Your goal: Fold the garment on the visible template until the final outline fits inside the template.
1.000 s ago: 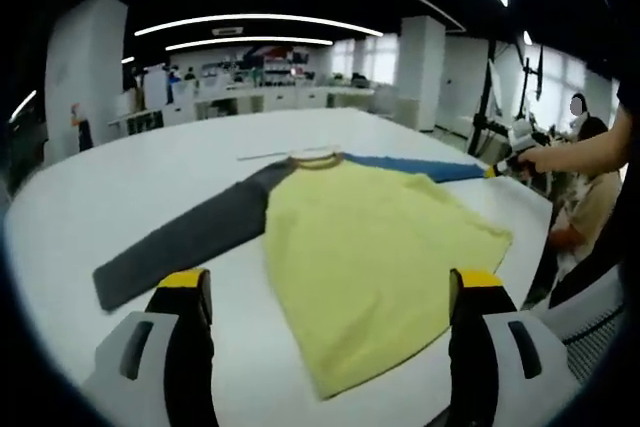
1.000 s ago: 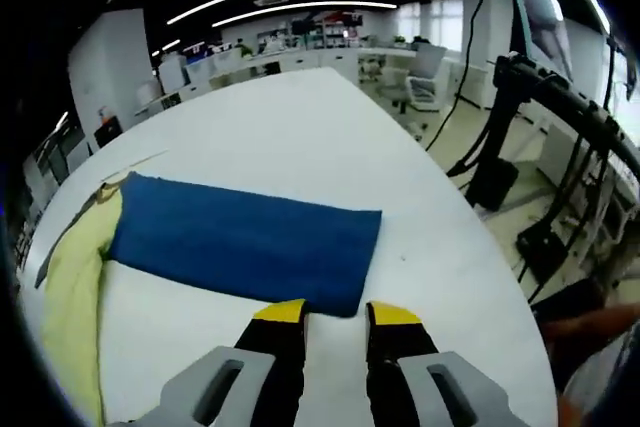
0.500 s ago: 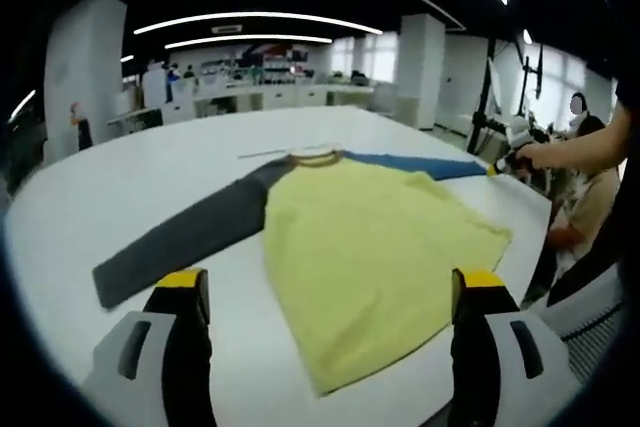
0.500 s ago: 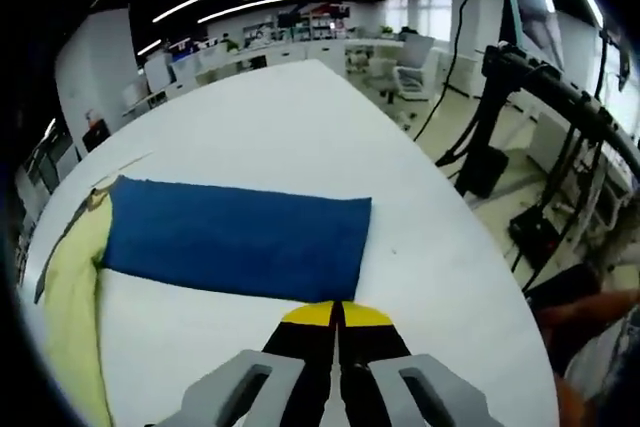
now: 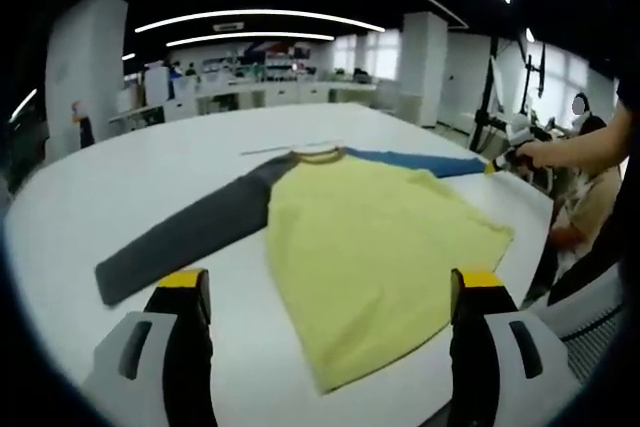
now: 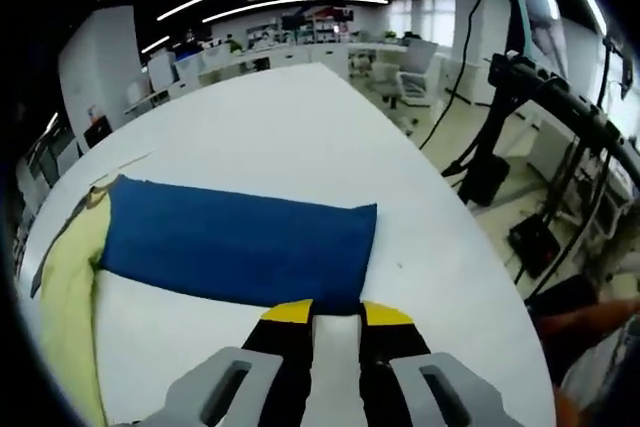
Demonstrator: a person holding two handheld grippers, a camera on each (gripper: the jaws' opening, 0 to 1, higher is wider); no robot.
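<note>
R gripper [image 6: 336,309]: jaws were pressed tight together half a sec ago, now parted again w/ a narrow gap, tips at the cuff edge of the blue sleeve [image 6: 235,244]. Nothing between them; whether the tips touch the cloth, can't tell. A sec ago the gap was about the same as now. L gripper [image 5: 328,285]: no change, jaws spread wide, holding nothing, hovering short of the hem.

Garment [image 5: 370,242] lies flat on the white table [image 5: 120,197], unfolded. Yellow body, hem toward the L gripper, neckline on the far side. Grey sleeve [image 5: 185,237] stretched out straight toward the left in the left gripper view; blue sleeve runs out the opposite way to the R gripper, seen there at the far right. Sleeves smooth, body w/ slight ripples. Template outline: can't make out.
</note>
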